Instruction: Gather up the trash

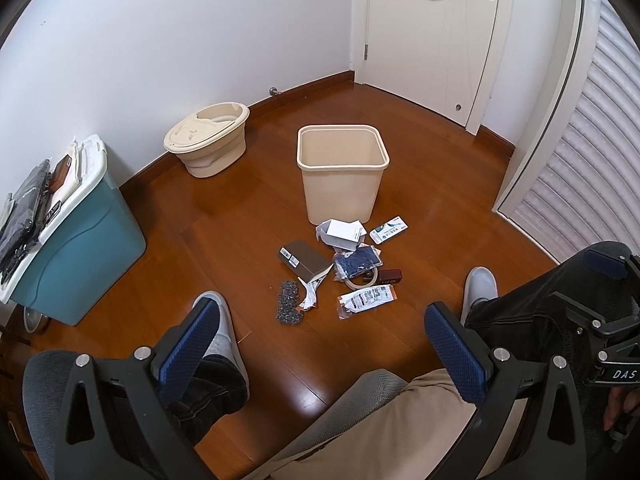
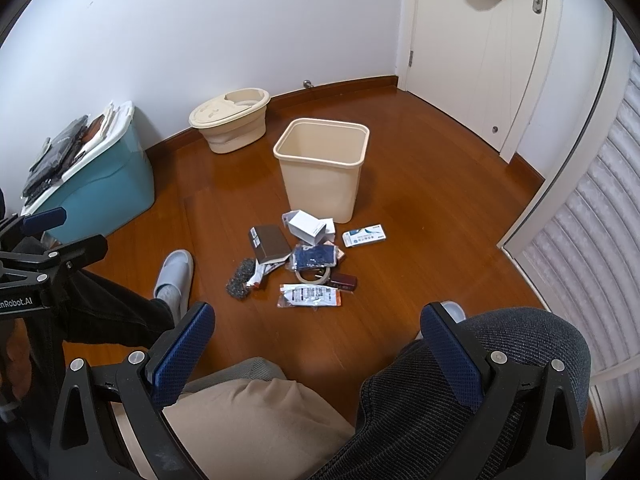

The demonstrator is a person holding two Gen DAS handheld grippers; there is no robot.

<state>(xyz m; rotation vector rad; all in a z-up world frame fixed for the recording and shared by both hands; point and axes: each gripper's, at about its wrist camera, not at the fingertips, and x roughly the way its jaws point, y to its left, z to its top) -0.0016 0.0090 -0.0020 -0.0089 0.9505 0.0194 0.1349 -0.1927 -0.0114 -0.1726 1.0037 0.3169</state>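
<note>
Trash (image 1: 340, 268) lies heaped on the floor (image 1: 432, 216) just before the empty beige bin (image 1: 342, 172); both grippers, left (image 1: 324, 344) and right (image 2: 316, 344), hang open, so reaching down comes first.

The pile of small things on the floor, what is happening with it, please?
A seated person holds a pair of tongs in each hand; both the left tongs and the right tongs are open and empty, raised above the person's lap. The litter pile, with a brown box, a white box and packets, lies on the wooden floor in front of an open beige bin. No litter shows inside the bin, so collecting seems not yet begun.
</note>
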